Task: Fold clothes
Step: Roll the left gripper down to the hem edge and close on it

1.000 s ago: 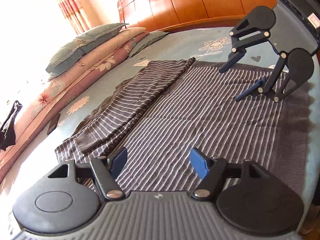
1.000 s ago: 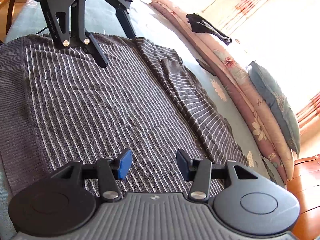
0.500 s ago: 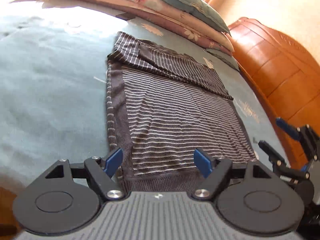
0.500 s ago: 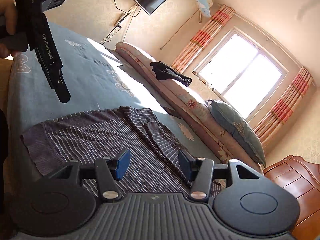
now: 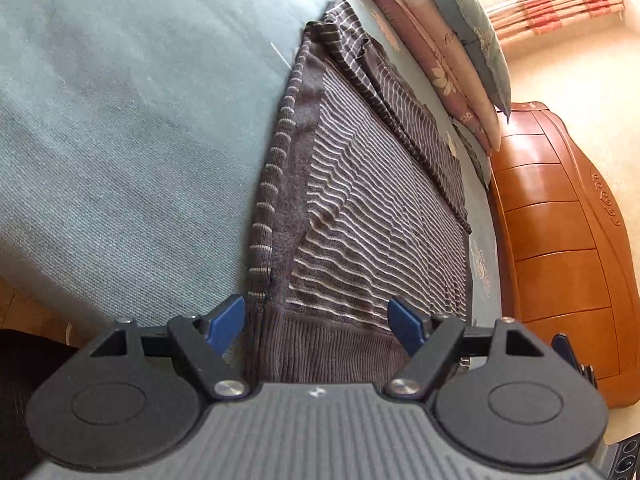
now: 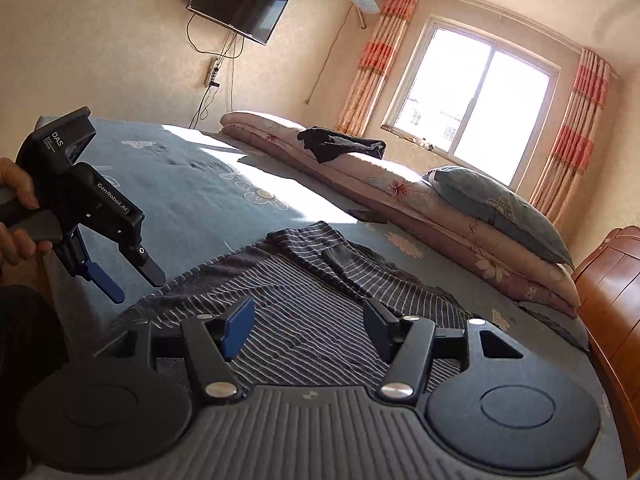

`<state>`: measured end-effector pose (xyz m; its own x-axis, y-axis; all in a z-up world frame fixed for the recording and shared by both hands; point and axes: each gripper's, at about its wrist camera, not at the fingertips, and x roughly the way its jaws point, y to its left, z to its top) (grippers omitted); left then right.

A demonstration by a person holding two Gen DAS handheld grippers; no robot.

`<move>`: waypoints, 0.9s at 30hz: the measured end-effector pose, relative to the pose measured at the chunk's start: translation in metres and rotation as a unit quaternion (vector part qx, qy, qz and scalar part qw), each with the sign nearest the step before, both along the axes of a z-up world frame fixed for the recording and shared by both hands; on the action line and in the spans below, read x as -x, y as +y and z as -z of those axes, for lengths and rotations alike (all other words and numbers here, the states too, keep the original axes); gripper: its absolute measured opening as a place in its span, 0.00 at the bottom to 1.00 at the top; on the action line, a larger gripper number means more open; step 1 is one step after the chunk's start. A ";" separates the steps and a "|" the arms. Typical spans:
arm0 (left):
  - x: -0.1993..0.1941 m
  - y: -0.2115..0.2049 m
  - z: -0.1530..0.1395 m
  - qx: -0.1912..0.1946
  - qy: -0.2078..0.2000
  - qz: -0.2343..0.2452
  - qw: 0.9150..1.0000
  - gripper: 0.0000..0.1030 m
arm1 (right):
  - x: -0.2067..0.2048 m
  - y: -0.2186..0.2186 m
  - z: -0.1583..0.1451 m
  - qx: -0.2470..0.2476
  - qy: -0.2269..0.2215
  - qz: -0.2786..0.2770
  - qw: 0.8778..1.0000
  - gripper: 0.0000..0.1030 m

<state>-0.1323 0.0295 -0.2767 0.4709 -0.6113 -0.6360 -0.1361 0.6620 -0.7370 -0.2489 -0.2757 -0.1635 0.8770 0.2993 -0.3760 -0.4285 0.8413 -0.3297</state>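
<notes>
Both tools gape empty, left tool point(image 5: 316, 322) straddling the near ribbed-hem corner of the striped sweater point(image 5: 372, 200) flat on the bed point(image 5: 120, 120), right tool point(image 6: 306, 324) above it; we risk pinching one layer only and dragging the folded sleeve point(image 5: 400, 100) ahead loose.

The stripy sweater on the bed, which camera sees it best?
The left wrist view. There the striped sweater fills the middle, from its ribbed hem near the open left gripper to the folded sleeve. In the right wrist view the sweater lies flatter and the right gripper hides its near part.
</notes>
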 end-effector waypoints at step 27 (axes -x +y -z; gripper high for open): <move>0.026 0.007 0.049 0.202 -0.034 0.009 0.979 0.83 | -0.019 0.027 0.053 0.004 0.079 -0.075 0.994 0.65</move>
